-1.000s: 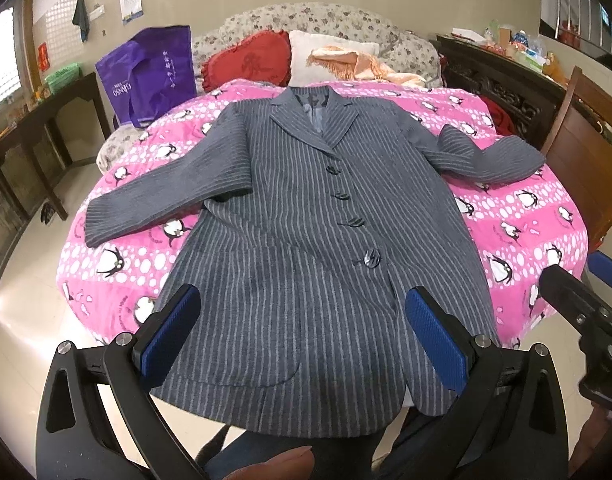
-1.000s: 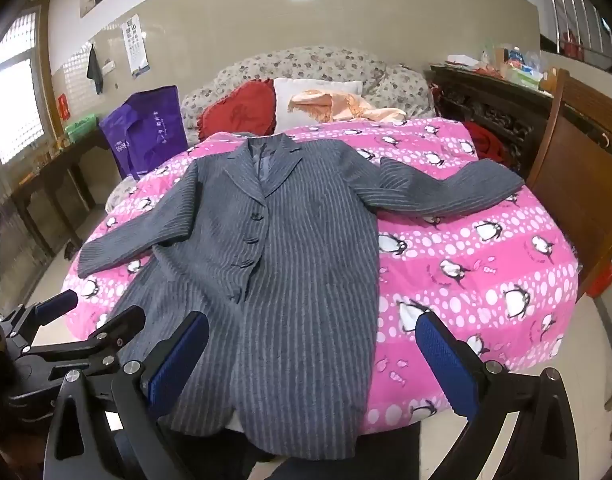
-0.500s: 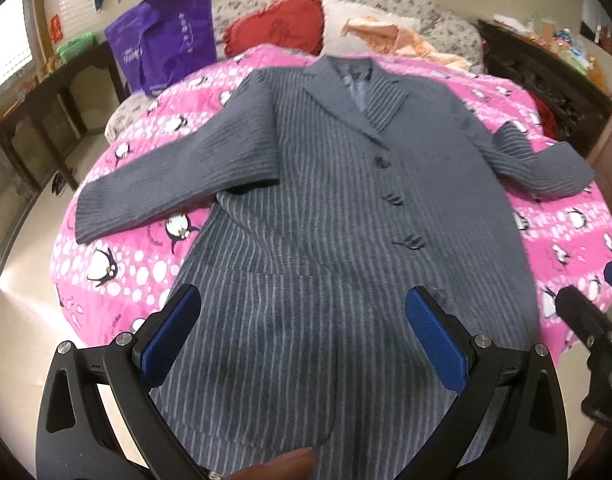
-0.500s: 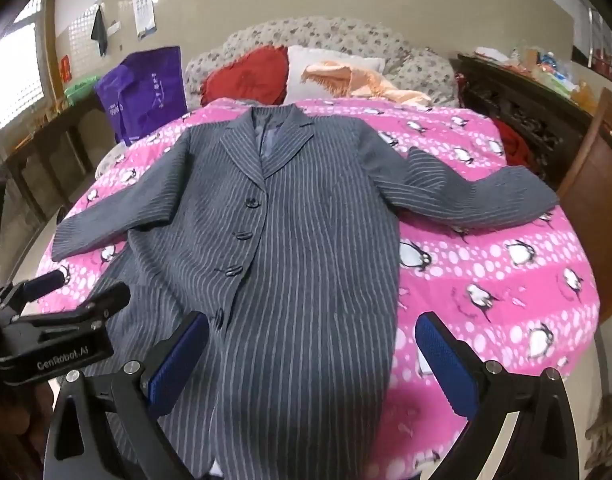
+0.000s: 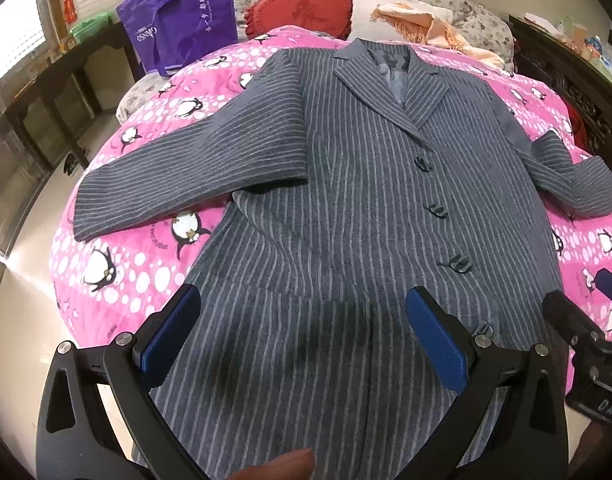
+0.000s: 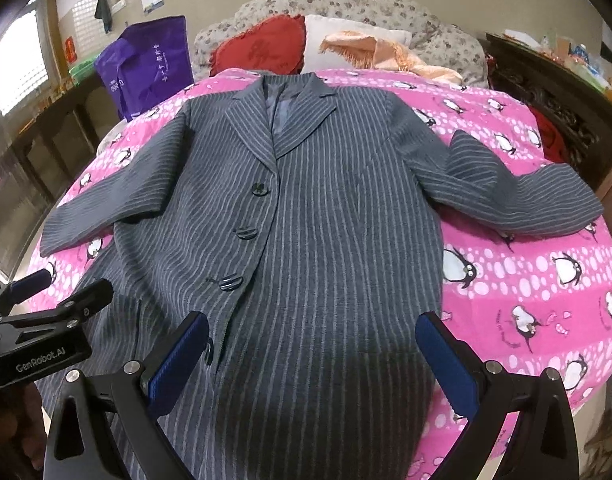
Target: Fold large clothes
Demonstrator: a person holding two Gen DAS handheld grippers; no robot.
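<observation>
pink bed (image 5: 118, 264) fills frame w/ striped coat (image 5: 346, 208) flat at centre, now looming nearer, left gripper (image 5: 302, 336) & right gripper (image 6: 312, 360) lower over hem w/ jaws spread, empty, so first grab looks close.

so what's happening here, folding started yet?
Not yet. A person holds a gripper in each hand over a grey pinstriped coat spread face up on the pink penguin bedspread, buttoned, sleeves out to both sides. The left gripper and right gripper are both open above the coat's lower half, gripping nothing. No fold is visible.
</observation>
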